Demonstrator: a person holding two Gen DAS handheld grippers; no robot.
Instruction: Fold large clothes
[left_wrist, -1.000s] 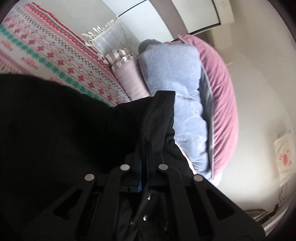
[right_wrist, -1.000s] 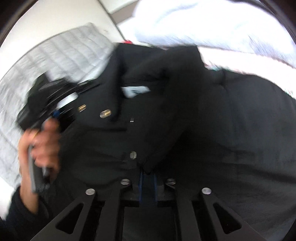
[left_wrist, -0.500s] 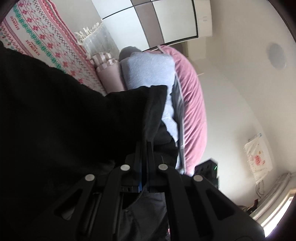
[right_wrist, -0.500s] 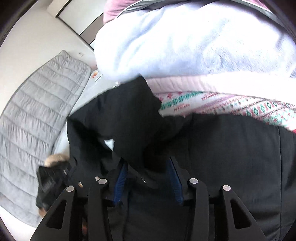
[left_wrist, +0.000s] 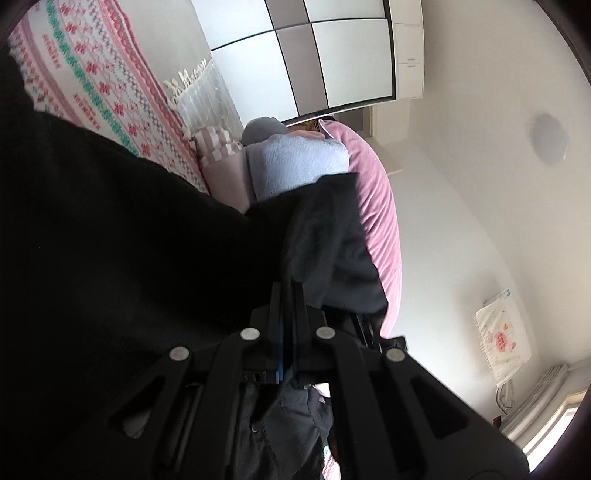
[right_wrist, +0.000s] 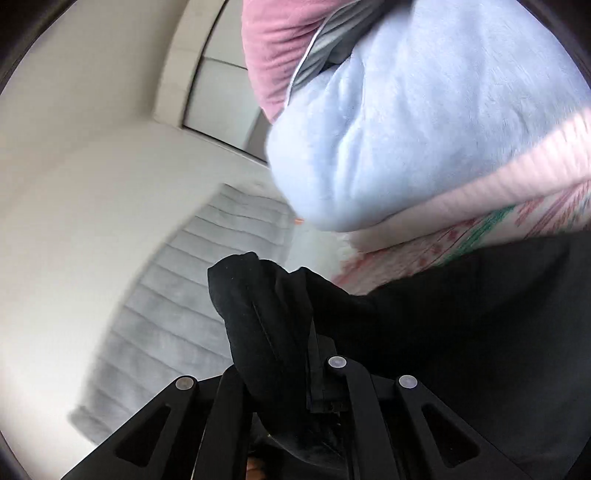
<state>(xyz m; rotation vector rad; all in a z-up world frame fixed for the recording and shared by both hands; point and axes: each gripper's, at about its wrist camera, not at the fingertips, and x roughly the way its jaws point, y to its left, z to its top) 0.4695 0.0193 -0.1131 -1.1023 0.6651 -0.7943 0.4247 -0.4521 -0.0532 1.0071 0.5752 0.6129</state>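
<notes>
1. Left gripper (left_wrist: 289, 295) pressed together, pinching an edge of the black coat (left_wrist: 110, 258), which is spread over the patterned bedspread (left_wrist: 110, 85).
2. Right gripper (right_wrist: 291, 354) clamped on a bunched coat fold (right_wrist: 258, 302), near the light blue blanket (right_wrist: 406, 129).
3. Risk: thick fabric slides out of the thin pinches, or drags bedding and skews the fold.

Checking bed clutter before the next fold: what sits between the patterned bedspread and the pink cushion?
In the left wrist view, a pale pink pillow and a light blue blanket lie between the patterned bedspread and the pink cushion.
</notes>
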